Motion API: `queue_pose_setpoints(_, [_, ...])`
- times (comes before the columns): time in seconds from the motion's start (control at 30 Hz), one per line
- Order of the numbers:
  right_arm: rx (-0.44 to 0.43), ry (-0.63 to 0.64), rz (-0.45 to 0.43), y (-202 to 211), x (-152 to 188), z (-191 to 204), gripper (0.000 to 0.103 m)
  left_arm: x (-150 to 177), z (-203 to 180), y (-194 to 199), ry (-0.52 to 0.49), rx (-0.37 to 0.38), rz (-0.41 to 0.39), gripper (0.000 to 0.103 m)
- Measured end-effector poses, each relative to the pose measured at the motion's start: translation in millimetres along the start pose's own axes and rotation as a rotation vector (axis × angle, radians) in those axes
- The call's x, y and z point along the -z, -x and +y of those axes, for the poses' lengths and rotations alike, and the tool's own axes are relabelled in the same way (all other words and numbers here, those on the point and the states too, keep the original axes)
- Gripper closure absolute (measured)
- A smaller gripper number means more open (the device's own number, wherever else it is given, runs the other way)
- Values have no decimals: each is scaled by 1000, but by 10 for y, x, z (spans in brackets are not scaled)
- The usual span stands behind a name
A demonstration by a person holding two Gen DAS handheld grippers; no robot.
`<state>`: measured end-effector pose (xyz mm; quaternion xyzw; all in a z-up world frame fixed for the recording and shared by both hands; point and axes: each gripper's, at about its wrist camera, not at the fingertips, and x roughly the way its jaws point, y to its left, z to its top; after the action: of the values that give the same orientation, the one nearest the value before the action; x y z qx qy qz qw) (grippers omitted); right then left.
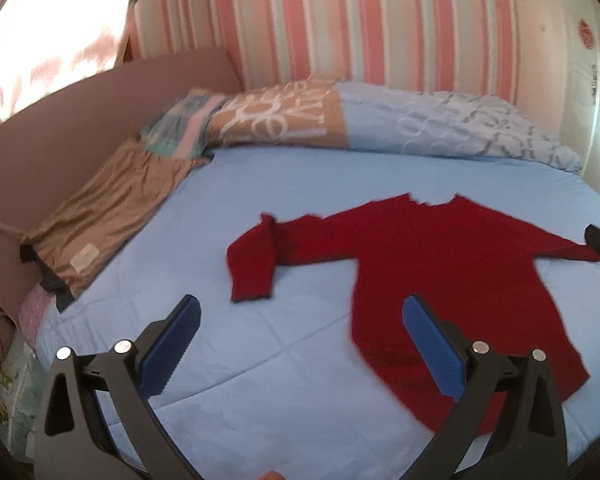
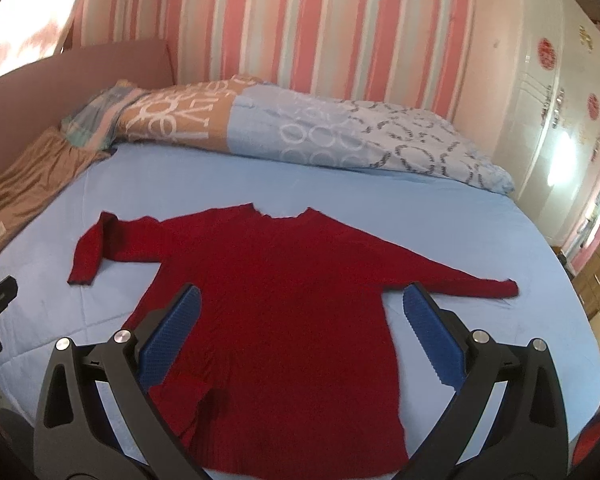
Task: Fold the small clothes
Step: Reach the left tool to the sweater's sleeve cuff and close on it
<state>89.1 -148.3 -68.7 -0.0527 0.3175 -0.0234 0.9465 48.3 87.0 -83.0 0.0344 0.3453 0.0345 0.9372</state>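
A red knit sweater (image 2: pixel 284 292) lies spread front-down or front-up (the knit hides which) across the middle of the right wrist frame, on a light blue quilt (image 2: pixel 440 216) that covers the bed. Its neckline points to the top of the frame and its hem sits at the bottom centre, where one corner at lower left looks bunched. The sleeve at the right of the frame stretches out straight to its cuff (image 2: pixel 504 289), while the sleeve at the left is bent back on itself near the cuff (image 2: pixel 85 266). The right gripper (image 2: pixel 300 304) hangs over the sweater's lower body with its fingers spread wide and holding nothing; the left gripper (image 1: pixel 300 312) is likewise spread and empty, over bare quilt just beside the sweater's side edge. The knit looks soft, limp and fairly light, likely to sag and stretch when lifted, and not slippery. A cuff or shoulder seam seems the best place to pinch.
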Motion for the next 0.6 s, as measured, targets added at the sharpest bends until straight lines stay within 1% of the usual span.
queue_pose_setpoints(0.07, [-6,22,14,-190,-41,91,3,12,133,-263,25,8,76,2])
queue_pose_setpoints(0.13, [-11,42,24,-378,-79,172,3,12,290,-501,85,12,114,2])
queue_pose_setpoints(0.2, [-17,59,31,-537,-121,234,3,14,408,-699,109,-10,112,2])
queue_pose_setpoints(0.23, [-19,68,33,-637,-145,272,3,1,451,-841,99,-34,108,2])
queue_pose_setpoints(0.33, [-23,87,38,-916,-202,354,3,-55,464,-1139,52,-55,97,2])
queue_pose_setpoints(0.4, [-24,92,43,-1136,-244,401,3,-123,456,-1356,37,-71,107,2])
queue_pose_setpoints(0.5, [-29,89,47,-1388,-282,436,3,-182,423,-1661,23,-62,125,2])
queue_pose_setpoints(0.6, [-35,83,45,-1642,-307,477,3,-164,402,-1862,18,-45,109,2])
